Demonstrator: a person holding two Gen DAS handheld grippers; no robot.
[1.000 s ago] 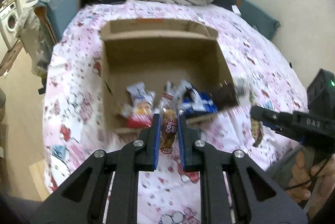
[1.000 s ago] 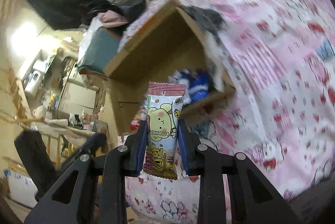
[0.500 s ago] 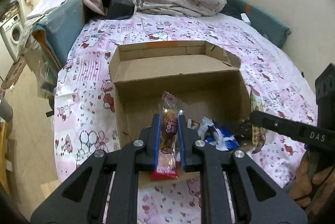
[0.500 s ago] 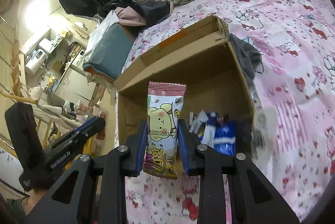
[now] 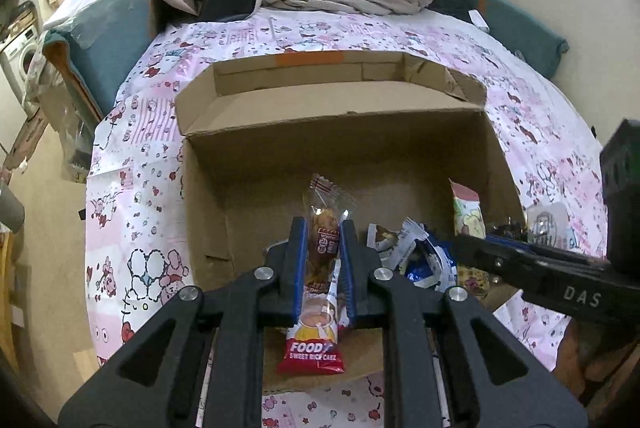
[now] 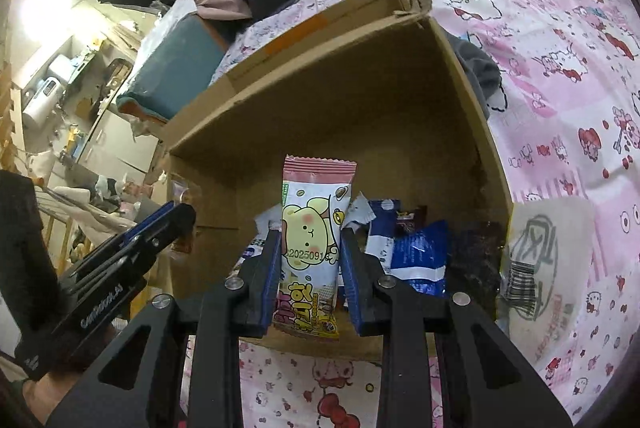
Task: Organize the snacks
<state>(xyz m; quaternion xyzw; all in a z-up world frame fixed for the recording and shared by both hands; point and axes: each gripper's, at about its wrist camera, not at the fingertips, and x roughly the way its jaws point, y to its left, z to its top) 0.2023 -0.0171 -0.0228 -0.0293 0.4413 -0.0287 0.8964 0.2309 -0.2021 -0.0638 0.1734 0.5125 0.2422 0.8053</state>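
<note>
Left gripper clenches a clear snack upright above the box; right gripper clamps a cartoon packet, blue packets just beyond.

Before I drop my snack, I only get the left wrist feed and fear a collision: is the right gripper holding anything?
Observer: Yes, the right gripper is shut on a pink-topped packet printed with a yellow cartoon bear.
Operator: Where is it?
Observer: Upright at the near side of the cardboard box, in front of the blue packets.
Operator: Anything outside the box's right wall?
Observer: A dark grey cloth lies against it.
</note>
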